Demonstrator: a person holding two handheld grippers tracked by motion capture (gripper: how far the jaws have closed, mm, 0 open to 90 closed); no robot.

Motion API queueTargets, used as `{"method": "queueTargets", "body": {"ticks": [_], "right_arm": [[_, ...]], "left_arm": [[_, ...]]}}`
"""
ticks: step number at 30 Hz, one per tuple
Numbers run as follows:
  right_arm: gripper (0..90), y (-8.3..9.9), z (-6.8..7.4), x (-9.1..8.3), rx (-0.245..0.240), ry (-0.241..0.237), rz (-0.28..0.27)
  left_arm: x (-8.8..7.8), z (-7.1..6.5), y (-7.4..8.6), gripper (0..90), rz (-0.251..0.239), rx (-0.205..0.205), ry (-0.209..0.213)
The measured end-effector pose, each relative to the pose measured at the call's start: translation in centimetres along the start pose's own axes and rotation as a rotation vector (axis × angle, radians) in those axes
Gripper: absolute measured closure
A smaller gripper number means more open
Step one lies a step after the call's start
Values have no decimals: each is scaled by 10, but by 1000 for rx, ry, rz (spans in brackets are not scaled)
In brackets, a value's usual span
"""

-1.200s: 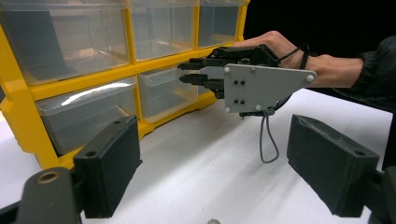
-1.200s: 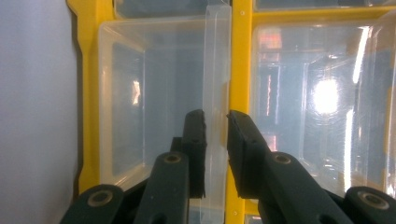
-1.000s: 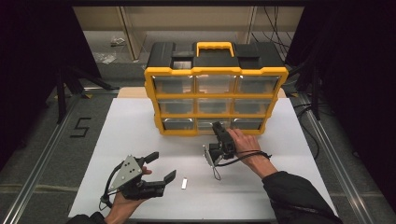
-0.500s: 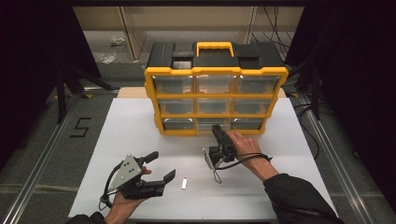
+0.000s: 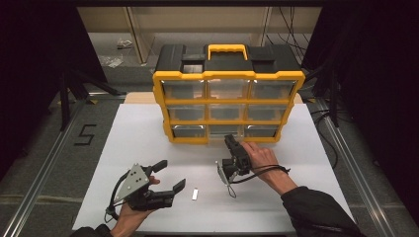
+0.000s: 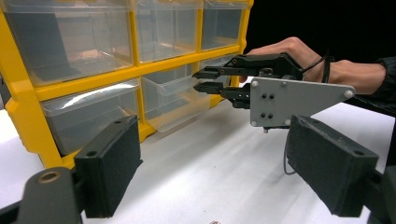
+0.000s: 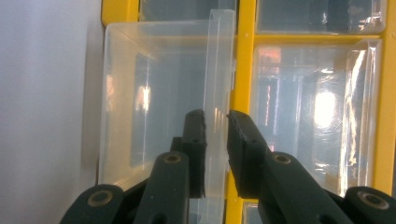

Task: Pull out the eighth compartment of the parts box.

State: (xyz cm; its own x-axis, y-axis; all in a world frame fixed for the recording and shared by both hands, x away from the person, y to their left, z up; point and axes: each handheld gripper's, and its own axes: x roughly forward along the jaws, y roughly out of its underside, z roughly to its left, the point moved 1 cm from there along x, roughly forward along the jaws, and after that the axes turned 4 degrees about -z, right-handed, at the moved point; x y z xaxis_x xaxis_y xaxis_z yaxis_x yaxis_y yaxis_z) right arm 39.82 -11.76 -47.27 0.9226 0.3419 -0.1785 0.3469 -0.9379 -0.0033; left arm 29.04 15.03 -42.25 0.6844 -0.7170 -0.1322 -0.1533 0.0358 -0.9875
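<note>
Right gripper point(image 7: 215, 122), jaws pinching the bottom middle drawer's point(image 7: 154, 93) thin lip, could slip off mid-pull; left gripper point(image 6: 212, 172) idles near, jaws apart.

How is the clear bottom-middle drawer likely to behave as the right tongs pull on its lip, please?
The drawer looks empty, thin and clear, so probably light and a little flexible. Its glossy lip, pinched in the right tongs, may slip. The organizer could shift on the smooth table.
</note>
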Motion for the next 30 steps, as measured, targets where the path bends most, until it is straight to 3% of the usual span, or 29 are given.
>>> {"method": "queueTargets", "body": {"ticks": [30], "right_arm": [[782,-3,3,-16,-15,1,-28]], "left_arm": [[0,0,0,173,1,2,-2]]}}
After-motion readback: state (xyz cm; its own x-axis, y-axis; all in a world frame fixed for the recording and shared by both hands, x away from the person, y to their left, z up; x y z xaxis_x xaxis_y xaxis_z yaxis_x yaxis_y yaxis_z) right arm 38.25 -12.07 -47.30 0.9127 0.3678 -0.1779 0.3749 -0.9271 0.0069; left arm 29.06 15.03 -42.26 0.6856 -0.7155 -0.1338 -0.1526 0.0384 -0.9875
